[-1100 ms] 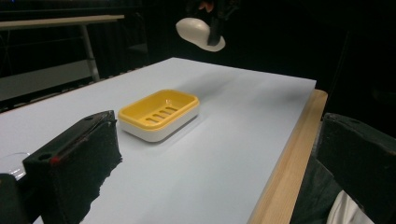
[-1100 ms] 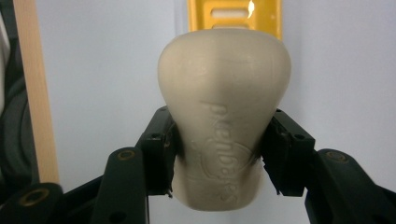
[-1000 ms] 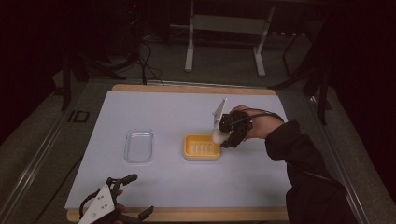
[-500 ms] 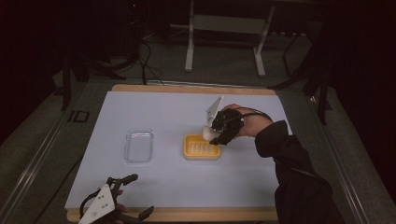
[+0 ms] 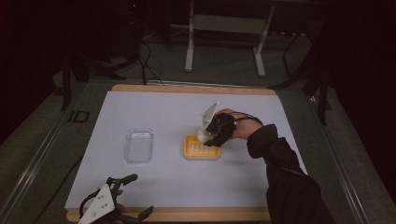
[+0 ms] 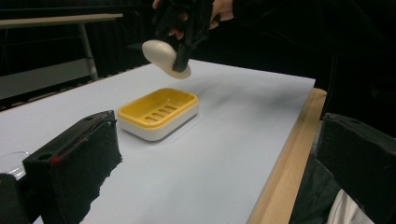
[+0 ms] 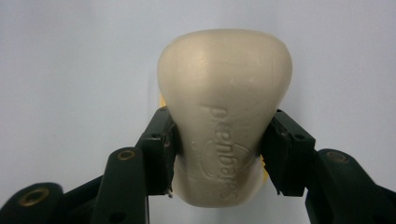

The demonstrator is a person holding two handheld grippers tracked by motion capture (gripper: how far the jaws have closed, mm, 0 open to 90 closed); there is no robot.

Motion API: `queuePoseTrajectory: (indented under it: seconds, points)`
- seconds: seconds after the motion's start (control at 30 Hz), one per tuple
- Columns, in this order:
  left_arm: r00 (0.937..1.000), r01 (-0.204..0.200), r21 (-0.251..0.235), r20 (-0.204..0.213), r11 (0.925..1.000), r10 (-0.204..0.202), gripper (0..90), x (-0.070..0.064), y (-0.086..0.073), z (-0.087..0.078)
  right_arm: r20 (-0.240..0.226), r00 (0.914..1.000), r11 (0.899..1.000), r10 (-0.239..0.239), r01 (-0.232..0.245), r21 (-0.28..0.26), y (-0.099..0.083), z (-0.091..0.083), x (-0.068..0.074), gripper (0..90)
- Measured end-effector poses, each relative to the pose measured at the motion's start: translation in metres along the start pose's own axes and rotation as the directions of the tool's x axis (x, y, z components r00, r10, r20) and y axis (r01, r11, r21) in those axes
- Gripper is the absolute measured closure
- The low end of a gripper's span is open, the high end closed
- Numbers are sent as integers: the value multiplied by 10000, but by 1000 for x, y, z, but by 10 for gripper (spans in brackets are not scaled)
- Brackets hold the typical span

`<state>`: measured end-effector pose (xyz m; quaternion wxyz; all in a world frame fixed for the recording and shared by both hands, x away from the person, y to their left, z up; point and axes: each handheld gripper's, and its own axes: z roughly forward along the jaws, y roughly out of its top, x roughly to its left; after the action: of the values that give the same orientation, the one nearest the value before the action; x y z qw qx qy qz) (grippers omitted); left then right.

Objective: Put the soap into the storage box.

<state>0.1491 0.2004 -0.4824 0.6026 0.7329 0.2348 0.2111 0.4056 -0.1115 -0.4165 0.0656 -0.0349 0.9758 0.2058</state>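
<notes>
At the near left table edge the left gripper (image 5: 122, 198) rests, jaws spread wide and empty; a clear plastic lid (image 5: 138, 146) lies farther in; the yellow soap dish (image 5: 201, 147) sits mid-table; just above it the right gripper (image 5: 210, 138) clamps the cream soap bar (image 5: 202, 135), lifted clear.

A cream bar of soap (image 7: 225, 112) sits upright in the middle of the right gripper view, clamped between the two black jaws of the right gripper (image 7: 219, 149), one pressing on its left flank and one on its right. The rounded far end of the bar stands clear above the jaws. Raised lettering runs along its face, reading sideways. Behind it lies the pale surface (image 7: 70, 60). Slivers of a yellow thing (image 7: 161, 100) peek out at the bar's left edge and low on its right side.
</notes>
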Motion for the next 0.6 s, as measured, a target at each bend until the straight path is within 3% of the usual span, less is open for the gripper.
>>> queuePoseTrajectory:
  seconds: [0.6]
  points:
    - [9999,67,65,96,10000,-67,1,1,-1,1,-278,9993,9970,-232,252,734,-12,50,-6,494]
